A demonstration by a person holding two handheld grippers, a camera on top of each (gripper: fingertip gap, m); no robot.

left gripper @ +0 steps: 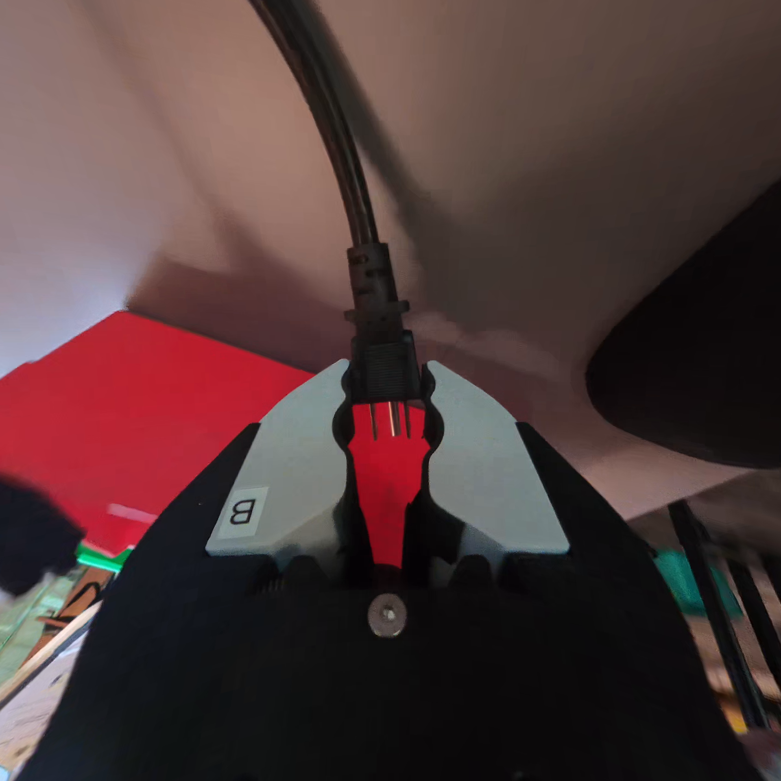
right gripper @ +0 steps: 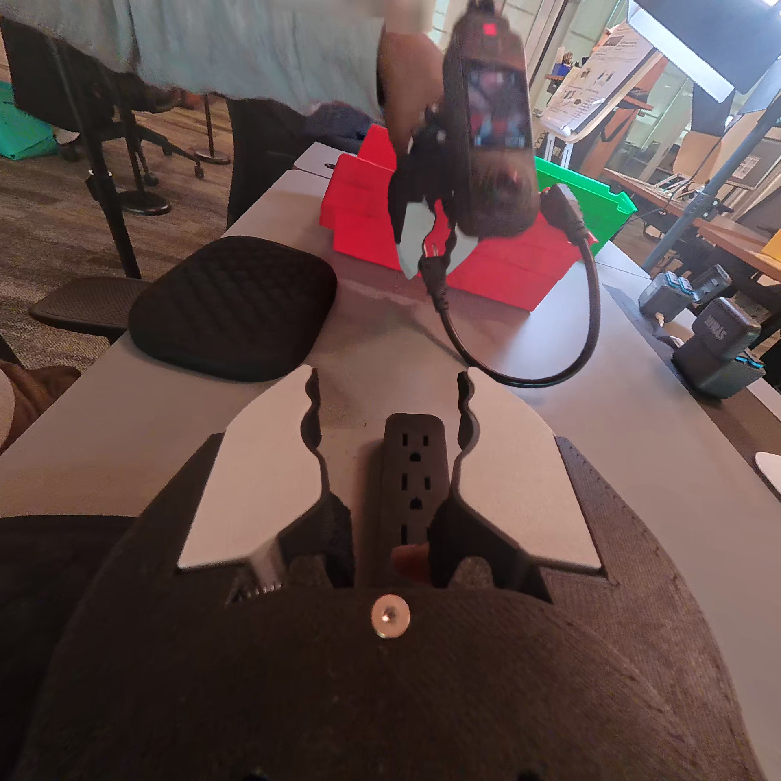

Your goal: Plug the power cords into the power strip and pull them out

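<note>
Grey tabletop (right gripper: 528, 422) carries the black power strip (right gripper: 416, 477), long axis running away between the right claw (right gripper: 389, 393), whose fingers stand wide apart, gripping nothing. Left claw (left gripper: 385, 380) is clamped on the black plug (left gripper: 386, 372), prongs bare and pointing back toward its camera, held above the tabletop, well beyond the strip's far end. The cord (right gripper: 587, 321) loops down to the tabletop.

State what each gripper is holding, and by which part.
The left gripper holds the black power cord by its plug body, prongs pointing back between the jaws. The right gripper holds nothing; its jaws stand open around the power strip.
</note>
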